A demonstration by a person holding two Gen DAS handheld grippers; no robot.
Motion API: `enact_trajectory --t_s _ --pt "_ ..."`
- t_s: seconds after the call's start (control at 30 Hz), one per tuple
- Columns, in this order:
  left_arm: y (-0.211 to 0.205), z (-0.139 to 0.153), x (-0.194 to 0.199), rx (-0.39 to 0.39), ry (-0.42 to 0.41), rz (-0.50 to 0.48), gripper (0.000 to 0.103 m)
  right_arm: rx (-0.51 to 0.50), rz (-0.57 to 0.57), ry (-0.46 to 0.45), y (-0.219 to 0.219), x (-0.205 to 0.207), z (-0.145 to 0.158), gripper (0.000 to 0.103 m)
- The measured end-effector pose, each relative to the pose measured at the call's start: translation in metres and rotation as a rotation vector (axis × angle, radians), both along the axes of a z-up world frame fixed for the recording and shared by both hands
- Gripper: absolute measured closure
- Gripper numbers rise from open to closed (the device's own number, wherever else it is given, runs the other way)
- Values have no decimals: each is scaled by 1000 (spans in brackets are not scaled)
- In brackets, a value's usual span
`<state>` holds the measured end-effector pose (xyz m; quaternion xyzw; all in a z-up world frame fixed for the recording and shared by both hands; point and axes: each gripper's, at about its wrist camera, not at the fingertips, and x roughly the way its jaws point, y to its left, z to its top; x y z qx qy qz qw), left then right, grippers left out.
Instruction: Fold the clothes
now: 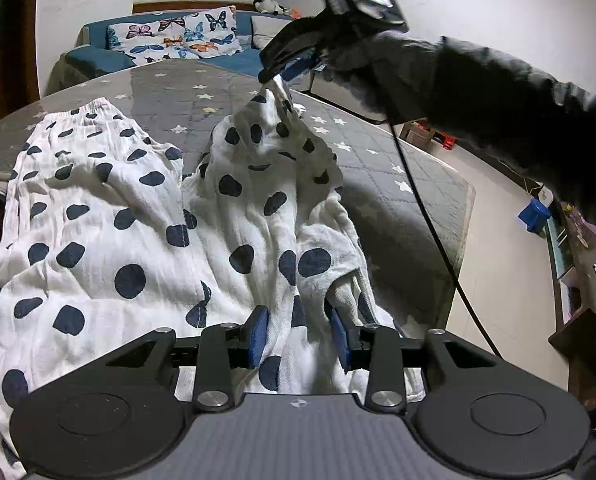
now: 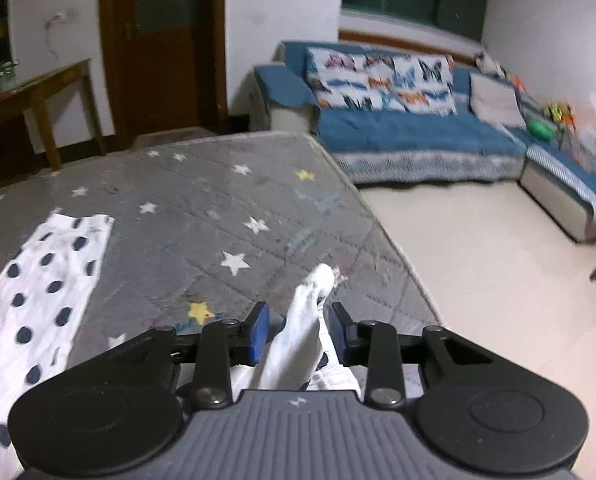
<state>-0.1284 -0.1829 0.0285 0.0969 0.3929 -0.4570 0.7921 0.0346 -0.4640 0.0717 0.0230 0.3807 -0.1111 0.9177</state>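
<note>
A white garment with dark blue dots [image 1: 138, 220] lies crumpled on a grey star-patterned table cover [image 1: 378, 168]. My left gripper [image 1: 300, 334] is low over its near edge, and a fold of the cloth runs between the blue pads, with a dark gap beside the right pad. At the far side, one corner of the garment rises to a peak at my right gripper [image 1: 276, 66], which a dark-sleeved arm [image 1: 498, 96] holds. In the right wrist view a white strip of the cloth [image 2: 302, 344] passes between the parted pads of the right gripper [image 2: 298, 316], touching neither. More garment [image 2: 38, 280] lies at the left.
The table's right edge [image 2: 378, 240] drops to a pale floor. A blue sofa with butterfly cushions [image 2: 418, 132] stands beyond, with a wooden side table [image 2: 38, 88] and a door at the left. A black cable [image 1: 430, 220] hangs from the right gripper. A blue box [image 1: 534, 214] sits on the floor.
</note>
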Motion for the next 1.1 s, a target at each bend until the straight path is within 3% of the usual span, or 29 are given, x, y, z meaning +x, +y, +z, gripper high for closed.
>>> enact_trajectory --t_s 0.07,0.1,0.17,0.4,0.47,0.6,0.7,0.93,1.1 --pt "1 0 -1 -4 1 2 65 7 -12 25 0 8 -7 84" --pt "2 0 -2 -6 1 3 65 4 -9 26 2 10 -7 96" --pt "3 1 -3 -10 2 5 65 -13 13 4 9 12 -1 98" --pt "4 1 -5 -20 3 7 65 -15 120 -269 28 -22 69 99" --pt "4 1 -6 -22 3 7 64 -34 102 -296 22 -31 78 99" --pt "2 1 -7 -26 1 5 61 -113 -20 -184 -8 -34 60 84" --pt "1 1 -7 -29 1 5 60 -117 -73 -105 -25 -37 42 84" --pt "-1 3 -5 -35 8 8 60 35 58 4 -3 -34 11 82" --pt "18 15 3 -62 -8 59 58 61 48 73 7 -11 -20 82"
